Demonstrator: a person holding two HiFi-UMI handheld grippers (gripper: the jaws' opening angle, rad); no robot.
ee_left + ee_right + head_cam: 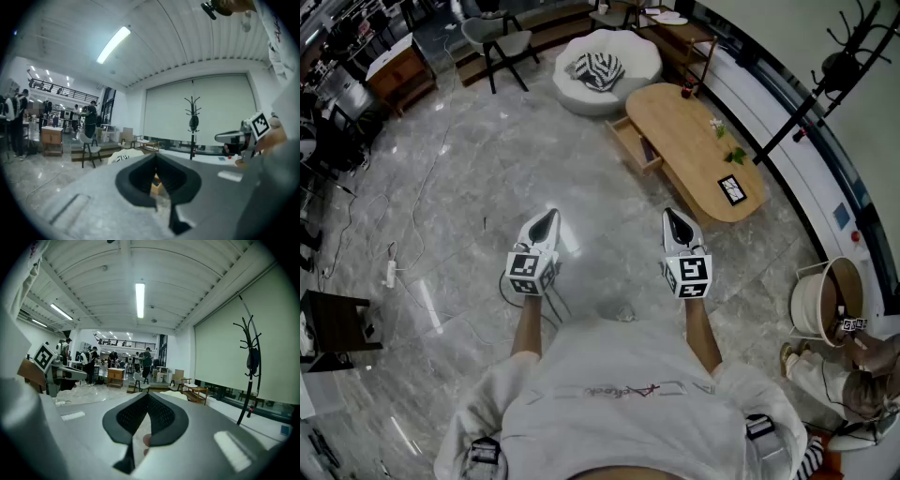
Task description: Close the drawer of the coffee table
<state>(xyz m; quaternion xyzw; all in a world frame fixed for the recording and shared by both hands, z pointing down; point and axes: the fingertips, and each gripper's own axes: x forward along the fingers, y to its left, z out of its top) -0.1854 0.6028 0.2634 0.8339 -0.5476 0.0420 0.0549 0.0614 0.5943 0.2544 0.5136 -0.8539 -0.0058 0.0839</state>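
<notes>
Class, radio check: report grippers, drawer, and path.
Left gripper, right gripper shut, empty. Coffee table drawer open, ahead. No obstacle seen between.

The long oval wooden counter (675, 122) stands ahead on the right, its open wooden drawer (635, 145) jutting from its left side; a round white pouf (630, 47) sits beyond its far end.

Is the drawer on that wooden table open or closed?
Open. The drawer sticks out from the long side of the coffee table, and the head view looks down into it.
</notes>
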